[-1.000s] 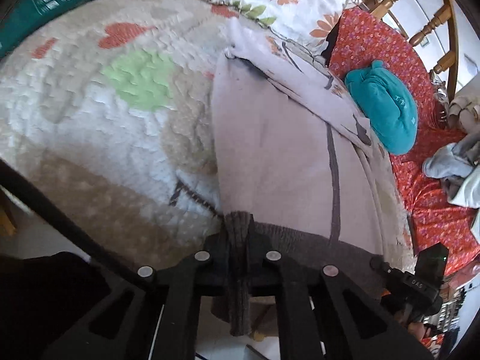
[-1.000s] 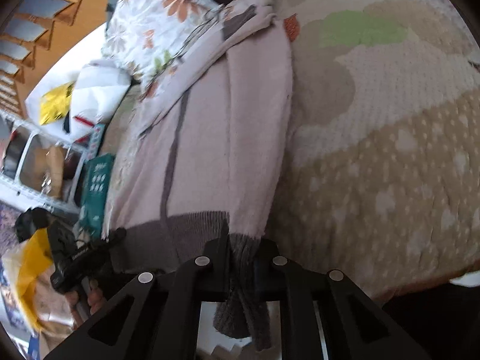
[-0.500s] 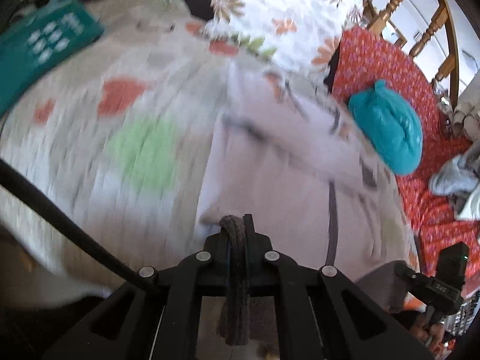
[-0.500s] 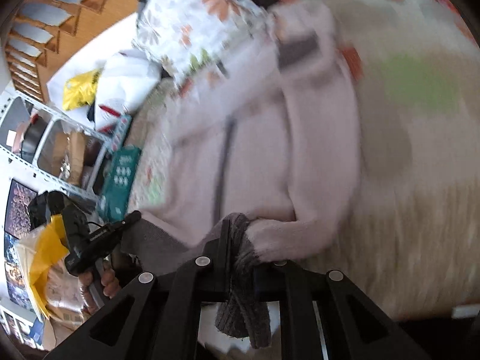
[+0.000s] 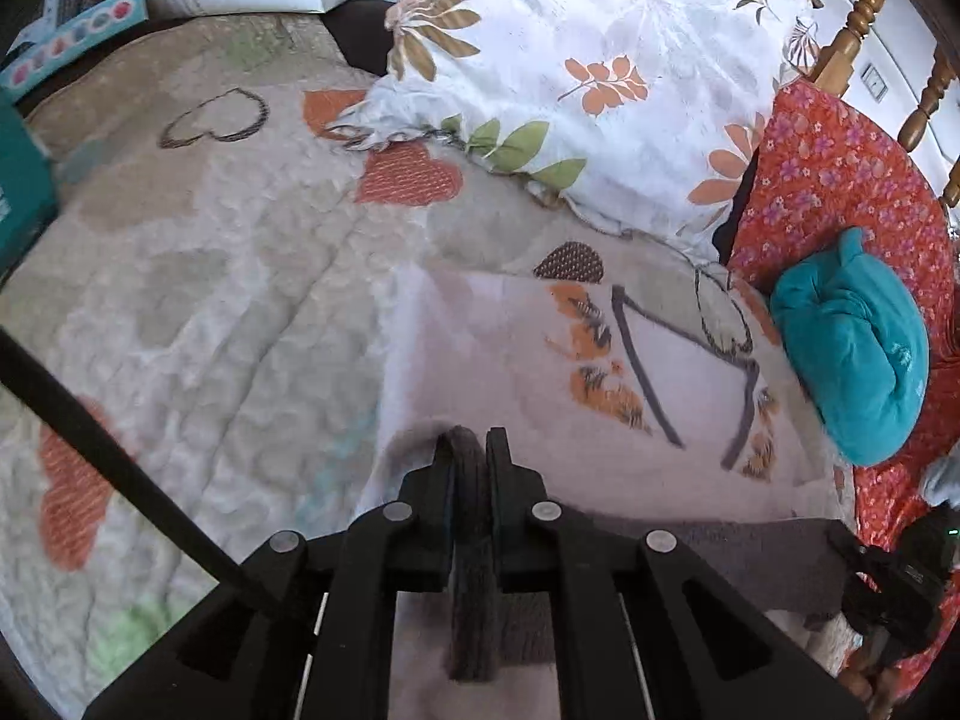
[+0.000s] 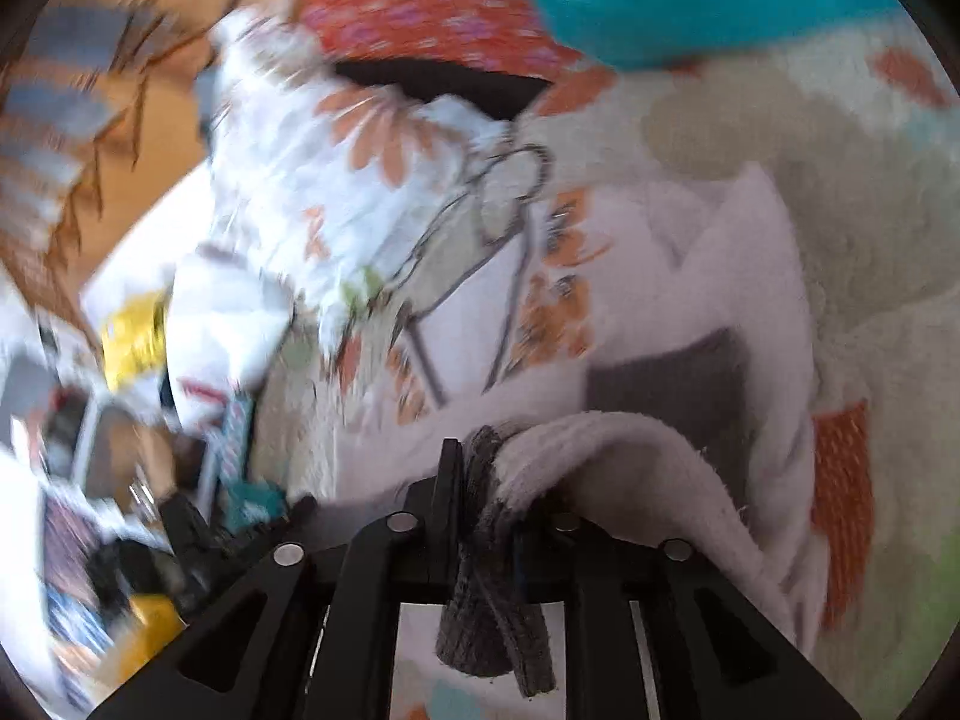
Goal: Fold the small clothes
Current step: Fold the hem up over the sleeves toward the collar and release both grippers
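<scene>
My left gripper (image 5: 468,450) pinches the sweater (image 5: 516,372) hem on the bed (image 5: 210,276), near the floral pillow (image 5: 600,60). Right gripper (image 6: 480,456) is easing open, hem between; only its view shows the cuff (image 6: 666,384).

Two wrist fisheyes, close, angled down, both seeing sweater (image 5: 540,372), pillow (image 5: 600,72)

Heart-patterned quilted bed (image 5: 252,276), pale sweater (image 5: 510,360), floral pillow (image 5: 600,60), teal bundle (image 5: 852,354)
</scene>
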A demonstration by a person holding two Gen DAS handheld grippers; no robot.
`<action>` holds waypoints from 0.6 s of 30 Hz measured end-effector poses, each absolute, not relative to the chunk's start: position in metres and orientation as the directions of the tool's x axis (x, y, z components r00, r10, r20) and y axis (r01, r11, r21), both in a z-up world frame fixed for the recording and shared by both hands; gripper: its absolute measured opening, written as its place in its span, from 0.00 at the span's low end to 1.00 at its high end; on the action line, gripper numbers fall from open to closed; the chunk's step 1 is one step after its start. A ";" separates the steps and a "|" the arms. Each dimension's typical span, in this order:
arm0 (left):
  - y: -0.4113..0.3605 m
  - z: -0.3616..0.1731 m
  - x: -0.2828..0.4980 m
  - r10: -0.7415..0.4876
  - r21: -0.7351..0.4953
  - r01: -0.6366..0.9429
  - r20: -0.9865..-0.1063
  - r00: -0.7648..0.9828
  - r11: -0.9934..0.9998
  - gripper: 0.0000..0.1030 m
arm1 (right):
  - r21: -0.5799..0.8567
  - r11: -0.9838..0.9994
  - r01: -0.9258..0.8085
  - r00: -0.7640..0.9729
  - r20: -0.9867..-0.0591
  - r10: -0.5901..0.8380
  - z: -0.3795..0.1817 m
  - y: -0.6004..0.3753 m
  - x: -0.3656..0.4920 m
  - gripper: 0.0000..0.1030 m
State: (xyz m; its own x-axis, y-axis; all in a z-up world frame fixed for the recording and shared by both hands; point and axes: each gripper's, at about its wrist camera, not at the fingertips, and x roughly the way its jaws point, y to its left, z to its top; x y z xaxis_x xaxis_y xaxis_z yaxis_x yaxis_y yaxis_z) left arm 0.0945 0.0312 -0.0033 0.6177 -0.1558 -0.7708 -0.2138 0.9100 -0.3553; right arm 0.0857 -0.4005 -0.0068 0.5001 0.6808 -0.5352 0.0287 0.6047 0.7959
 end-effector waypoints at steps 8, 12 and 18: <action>0.044 0.014 0.110 -0.132 -0.433 -0.252 -0.683 0.719 0.866 0.66 | 0.763 0.642 0.081 0.621 -0.543 0.566 -0.001 -0.429 0.118 0.73; 0.046 0.006 0.112 -0.165 -0.442 -0.274 -0.730 0.663 0.854 0.66 | 0.675 0.737 0.036 0.617 -0.596 0.515 0.017 -0.421 0.114 0.73; 0.045 -0.002 0.092 -0.106 -0.316 -0.249 -0.787 0.608 0.916 0.66 | 0.450 0.891 -0.057 0.577 -0.714 0.397 0.027 -0.395 0.097 0.73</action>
State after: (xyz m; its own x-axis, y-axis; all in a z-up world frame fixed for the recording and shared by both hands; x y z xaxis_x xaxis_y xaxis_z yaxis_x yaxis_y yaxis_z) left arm 0.0916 0.0448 -0.0024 0.6079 -0.1061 -0.7869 -0.2487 0.9157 -0.3157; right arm 0.0972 -0.3946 0.0266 0.5772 0.3971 -0.7135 -0.0572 0.8913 0.4498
